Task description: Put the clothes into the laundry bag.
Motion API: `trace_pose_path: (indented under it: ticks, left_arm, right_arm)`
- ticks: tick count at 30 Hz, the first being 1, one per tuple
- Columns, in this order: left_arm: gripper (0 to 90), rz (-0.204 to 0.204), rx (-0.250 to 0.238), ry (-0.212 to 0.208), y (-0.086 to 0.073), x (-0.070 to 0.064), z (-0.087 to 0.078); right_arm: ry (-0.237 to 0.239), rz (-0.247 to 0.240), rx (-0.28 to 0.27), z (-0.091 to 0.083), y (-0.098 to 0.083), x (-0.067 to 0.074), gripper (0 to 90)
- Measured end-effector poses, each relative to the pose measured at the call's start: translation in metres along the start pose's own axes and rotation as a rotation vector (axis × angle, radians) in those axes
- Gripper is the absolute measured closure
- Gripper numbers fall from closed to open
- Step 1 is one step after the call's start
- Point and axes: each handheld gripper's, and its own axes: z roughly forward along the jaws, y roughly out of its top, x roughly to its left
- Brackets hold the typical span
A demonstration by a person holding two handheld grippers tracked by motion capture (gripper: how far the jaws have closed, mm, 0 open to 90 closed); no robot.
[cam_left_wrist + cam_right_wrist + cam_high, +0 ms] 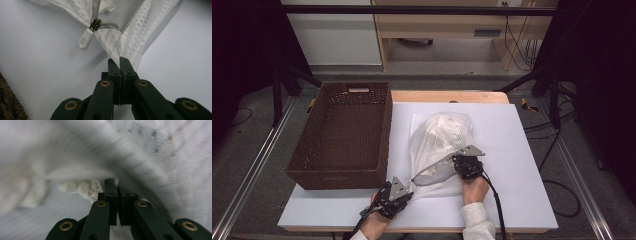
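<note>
The white board [522, 165] carries everything, and I place the rest from the mesh laundry bag [439, 150] lying on it. The brown woven basket [344, 135] stands just left of the bag, near but apart from it. The bag's long axis runs from me towards the far edge, with pale fabric bunched inside and its zippered mouth at my end.

My left gripper [404, 197] sits at the bag's near left corner, its jaws closed tight on a pinch of mesh [117, 47] beside the zip end. The zipper slider [95, 24] with its white pull tab [84, 40] hangs just left of that pinch in the left gripper view.

My right gripper [464, 162] is over the bag's near right part, beside the opened mouth. Its jaws are nearly together on the edge of the mesh [140, 172], as best I can tell through the blur.

I judge the next move turns on this: the contents lie beyond my right gripper, along the bag's length, so that hand is the nearer one to reach in while my left anchors the corner.
</note>
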Motion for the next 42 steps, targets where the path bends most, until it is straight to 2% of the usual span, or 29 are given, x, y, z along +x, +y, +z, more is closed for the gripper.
trace_pose_path:
  ticks: [2,5,7,8,10,12,13,14,15,18,21,24,25,27,28,29,30,35,38,40,42]
  left_arm:
    - [88.1,-0.005,-0.004,-0.005,0.000,0.001,0.000]
    - [87.9,-0.005,-0.007,-0.003,0.000,0.001,0.001]
    - [87.8,-0.007,-0.011,-0.001,-0.001,0.001,0.001]
    - [87.6,-0.008,-0.012,0.000,-0.001,0.001,0.002]
    - [87.6,-0.009,-0.012,0.001,0.000,0.001,0.002]
    - [87.6,-0.012,-0.015,0.001,0.000,0.001,0.002]
    - [87.5,-0.012,-0.016,0.002,0.000,0.002,0.003]
    - [87.5,-0.014,-0.017,0.002,0.000,0.002,0.003]
    - [87.5,-0.014,-0.017,0.003,-0.001,0.001,0.003]
    - [87.4,-0.012,-0.019,0.002,-0.001,0.001,0.003]
    - [87.3,-0.020,-0.023,-0.002,0.000,0.002,0.004]
    - [87.3,-0.019,-0.024,0.003,0.000,0.002,0.004]
    - [87.3,-0.020,-0.024,0.002,0.000,0.002,0.004]
    - [87.2,-0.022,-0.025,-0.002,-0.001,0.002,0.004]
    - [87.2,-0.023,-0.025,-0.004,-0.001,0.002,0.004]
    - [87.2,-0.023,-0.026,-0.003,-0.001,0.002,0.004]
    - [87.2,-0.023,-0.026,-0.002,-0.001,0.002,0.004]
    - [87.1,-0.026,-0.026,-0.001,-0.001,0.002,0.003]
    - [87.0,-0.030,-0.026,0.000,-0.001,0.003,0.003]
    - [86.9,-0.036,-0.030,-0.002,-0.001,0.003,0.003]
    - [86.9,-0.038,-0.030,-0.001,-0.001,0.004,0.003]
  right_arm:
    - [0.021,0.032,-0.006,0.000,-0.001,-0.007,86.7]
    - [0.055,0.012,-0.018,-0.012,-0.003,-0.006,78.2]
    - [0.115,0.010,-0.052,-0.028,-0.007,-0.007,69.0]
    - [0.125,0.000,-0.057,-0.039,-0.011,-0.008,65.3]
    - [0.114,-0.028,-0.091,-0.056,-0.017,-0.011,61.1]
    - [0.084,-0.033,-0.126,-0.072,-0.021,-0.019,54.3]
    - [0.066,-0.031,-0.132,-0.074,-0.022,-0.021,50.1]
    - [0.022,-0.028,-0.136,-0.076,-0.023,-0.024,45.1]
    - [0.003,-0.028,-0.134,-0.076,-0.024,-0.025,44.1]
    - [-0.016,-0.011,-0.134,-0.077,-0.025,-0.031,42.5]
    - [0.016,-0.002,-0.118,-0.069,-0.024,-0.034,45.8]
    - [0.015,-0.016,-0.067,-0.052,-0.023,-0.032,49.0]
    - [0.003,-0.027,-0.053,-0.048,-0.024,-0.031,52.6]
    - [-0.021,-0.032,-0.018,-0.044,-0.025,-0.034,66.7]
    - [-0.017,-0.031,-0.007,-0.045,-0.026,-0.036,77.9]
    - [-0.003,-0.027,-0.008,-0.048,-0.027,-0.038,85.5]
    - [0.002,-0.023,-0.014,-0.052,-0.028,-0.040,89.2]
    - [0.028,-0.021,-0.033,-0.070,-0.033,-0.046,90.0]
    - [0.072,-0.014,-0.008,-0.082,-0.039,-0.045,90.0]
    - [0.104,-0.027,0.010,-0.088,-0.044,-0.043,90.0]
    - [0.121,-0.025,0.050,-0.092,-0.051,-0.042,90.0]
